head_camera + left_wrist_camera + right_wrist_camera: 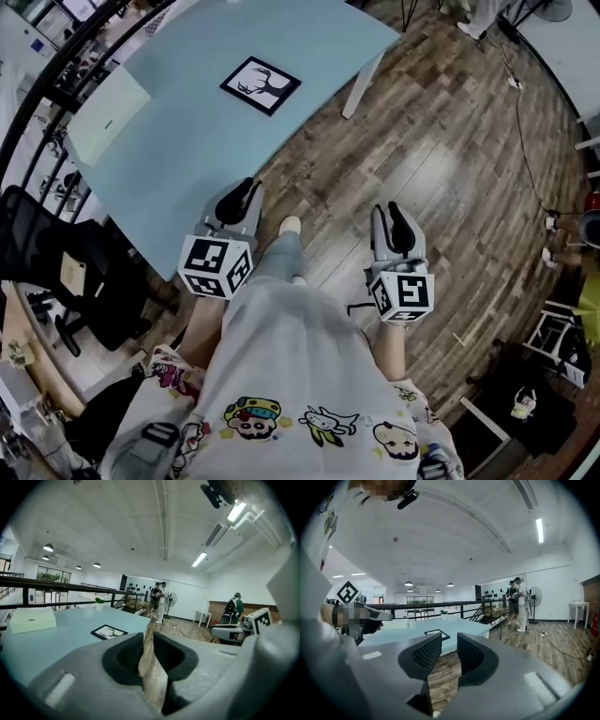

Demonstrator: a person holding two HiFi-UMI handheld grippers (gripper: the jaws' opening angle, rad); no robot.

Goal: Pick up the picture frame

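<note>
Grey left tongs (pixel 239 199) and right tongs (pixel 395 221) hang low in the head view, both slightly spread, pinching nothing. Beyond them, well apart, the black picture frame (pixel 261 85) lies flat on the pale blue table (pixel 187 150), upper centre. Tongs this narrowly spread could skid off its thin, flat edge.

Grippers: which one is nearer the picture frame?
The left gripper: it sits at the edge of the table that bears the picture frame, while the right gripper hangs over the wood floor, farther off.
</note>
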